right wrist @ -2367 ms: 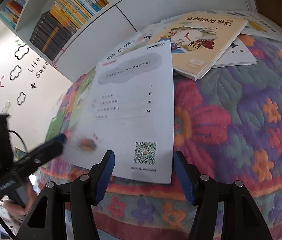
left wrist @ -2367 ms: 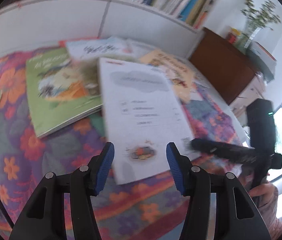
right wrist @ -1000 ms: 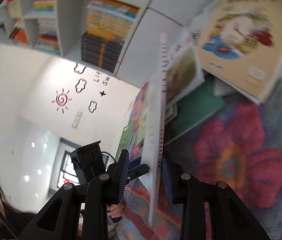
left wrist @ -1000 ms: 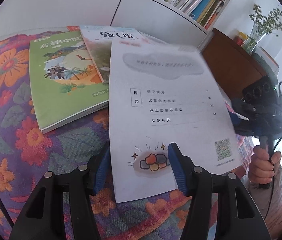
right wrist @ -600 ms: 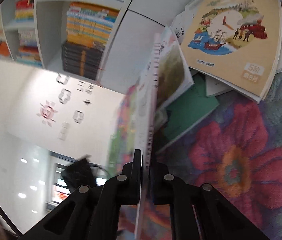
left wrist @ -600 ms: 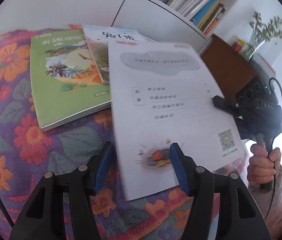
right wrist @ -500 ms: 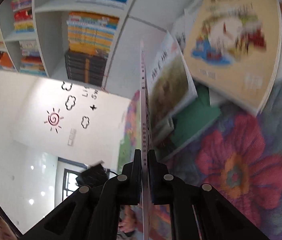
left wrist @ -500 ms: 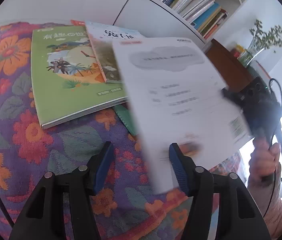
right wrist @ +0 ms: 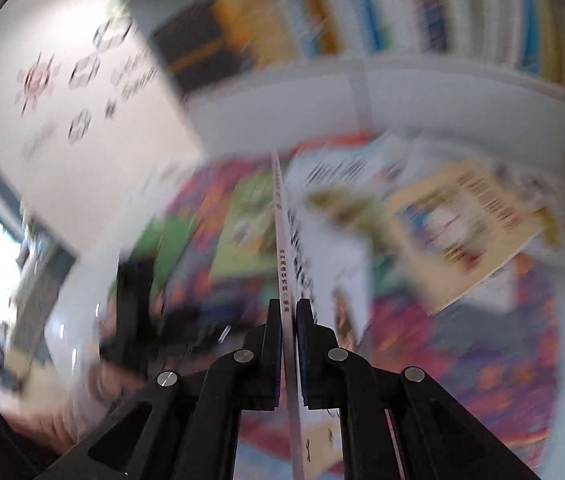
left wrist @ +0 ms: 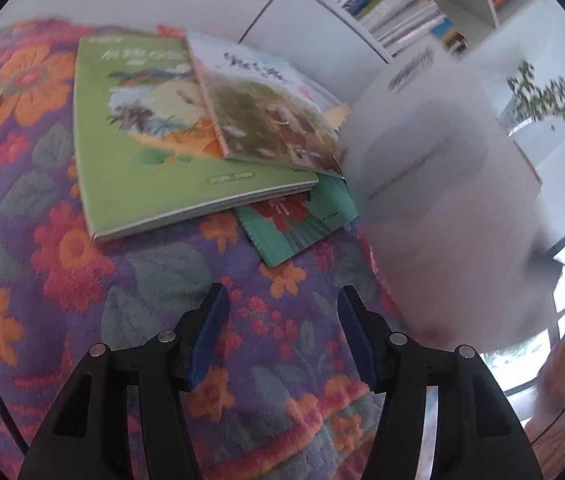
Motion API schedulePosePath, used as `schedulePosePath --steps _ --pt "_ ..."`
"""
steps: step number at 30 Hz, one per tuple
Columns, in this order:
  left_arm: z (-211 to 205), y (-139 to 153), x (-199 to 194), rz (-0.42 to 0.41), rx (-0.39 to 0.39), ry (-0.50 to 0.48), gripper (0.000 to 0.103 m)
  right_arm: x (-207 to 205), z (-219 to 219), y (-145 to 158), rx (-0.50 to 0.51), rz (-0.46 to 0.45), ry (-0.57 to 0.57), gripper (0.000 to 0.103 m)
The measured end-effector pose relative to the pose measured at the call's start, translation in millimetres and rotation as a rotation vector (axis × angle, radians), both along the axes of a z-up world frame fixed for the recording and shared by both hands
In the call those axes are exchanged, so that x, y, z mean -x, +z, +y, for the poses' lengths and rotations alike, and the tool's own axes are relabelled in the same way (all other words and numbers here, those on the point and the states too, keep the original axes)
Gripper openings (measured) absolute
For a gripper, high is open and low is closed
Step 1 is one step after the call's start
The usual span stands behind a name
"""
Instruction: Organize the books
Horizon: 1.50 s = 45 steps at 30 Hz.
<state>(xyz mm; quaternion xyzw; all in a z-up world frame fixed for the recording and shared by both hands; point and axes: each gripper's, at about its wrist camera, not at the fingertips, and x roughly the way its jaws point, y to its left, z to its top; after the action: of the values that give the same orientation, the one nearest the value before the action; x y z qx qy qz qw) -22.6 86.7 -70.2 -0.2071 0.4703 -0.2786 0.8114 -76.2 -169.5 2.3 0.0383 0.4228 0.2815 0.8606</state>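
My right gripper (right wrist: 287, 312) is shut on a thin white book (right wrist: 282, 240), seen edge-on with its spine running up between the fingers. In the left wrist view that same white book (left wrist: 442, 200) is a blurred sheet lifted at the right. My left gripper (left wrist: 280, 332) stands open over the floral cloth (left wrist: 62, 260), nothing between its blue pads. On the cloth lie a green book (left wrist: 142, 168), a picture book (left wrist: 266, 104) overlapping it, and a teal book (left wrist: 302, 224) tucked under both.
A white shelf unit (left wrist: 382, 4) full of upright books stands behind the bed. A tan book (right wrist: 474, 224) lies on the cloth at the right. A plant (left wrist: 538, 96) stands at the far right. A hand (left wrist: 562, 368) shows at the lower right.
The right gripper closed on the white book's edge and lifted it up and to the right, out from between my left gripper's fingers. The teal book beneath is now uncovered.
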Motion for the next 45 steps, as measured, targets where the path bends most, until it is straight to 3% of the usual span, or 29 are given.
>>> schedulePosePath --steps 3,4,7,9,13,14,17,18,23,25,27,29,31,34,38,42,45 --pt "10.6 3.8 -0.4 0.097 0.007 0.018 0.053 9.4 48.0 -42.8 0.025 0.088 0.083 0.008" --pt "12.4 4.3 -0.3 0.11 -0.031 0.026 0.049 11.4 61.1 -56.4 0.043 0.106 0.104 0.009" --pt "17.4 3.8 1.4 0.13 -0.041 0.042 0.047 12.5 84.2 -85.3 0.056 0.143 0.13 0.019" --pt "19.3 3.9 1.7 0.136 -0.051 0.044 0.046 12.1 84.8 -88.0 0.032 0.131 0.122 0.02" --pt "20.2 6.6 3.4 0.143 -0.092 0.054 0.046 13.5 70.1 -76.4 -0.136 0.141 0.165 0.021" --pt "21.9 7.4 5.0 0.14 -0.106 0.058 0.046 14.8 64.6 -72.1 -0.143 0.129 0.155 0.024" --pt "25.5 12.0 10.1 0.13 -0.16 0.085 0.046 9.5 36.5 -68.0 -0.133 0.094 0.079 0.046" --pt "26.5 13.8 12.2 0.126 -0.173 0.098 0.046 8.7 26.8 -66.5 -0.142 0.086 0.051 0.049" --pt "23.7 23.6 33.0 0.099 -0.173 0.098 0.047 -14.2 -23.5 -82.2 -0.106 0.086 -0.104 0.05" --pt "18.6 25.4 41.8 0.108 -0.131 0.073 0.047 -18.8 -35.1 -92.5 -0.1 0.07 -0.142 0.05" --pt "8.0 25.7 47.6 0.109 -0.104 0.042 0.048 -21.4 -36.6 -99.8 -0.094 0.076 -0.142 0.05" --pt "-6.2 24.0 50.4 0.108 -0.132 0.014 0.048 -28.1 -33.5 -109.8 -0.067 0.097 -0.15 0.05" --pt "-16.4 19.5 49.6 0.121 -0.136 -0.012 0.048 -34.4 -28.4 -116.4 -0.06 0.132 -0.126 0.051" --pt "-25.4 14.1 48.0 0.131 -0.169 -0.014 0.048 -27.8 -19.3 -114.5 -0.01 0.102 -0.108 0.052" --pt "-23.0 13.3 47.5 0.132 -0.183 -0.005 0.049 -12.5 -16.2 -118.4 -0.062 0.157 -0.066 0.054" --pt "-15.1 9.1 48.1 0.137 -0.162 -0.026 0.049 2.1 -11.4 -120.2 -0.061 0.153 -0.009 0.054" --pt "-9.3 4.8 44.1 0.152 -0.112 -0.029 0.049 -3.2 -21.3 -125.1 -0.122 0.181 0.008 0.054"
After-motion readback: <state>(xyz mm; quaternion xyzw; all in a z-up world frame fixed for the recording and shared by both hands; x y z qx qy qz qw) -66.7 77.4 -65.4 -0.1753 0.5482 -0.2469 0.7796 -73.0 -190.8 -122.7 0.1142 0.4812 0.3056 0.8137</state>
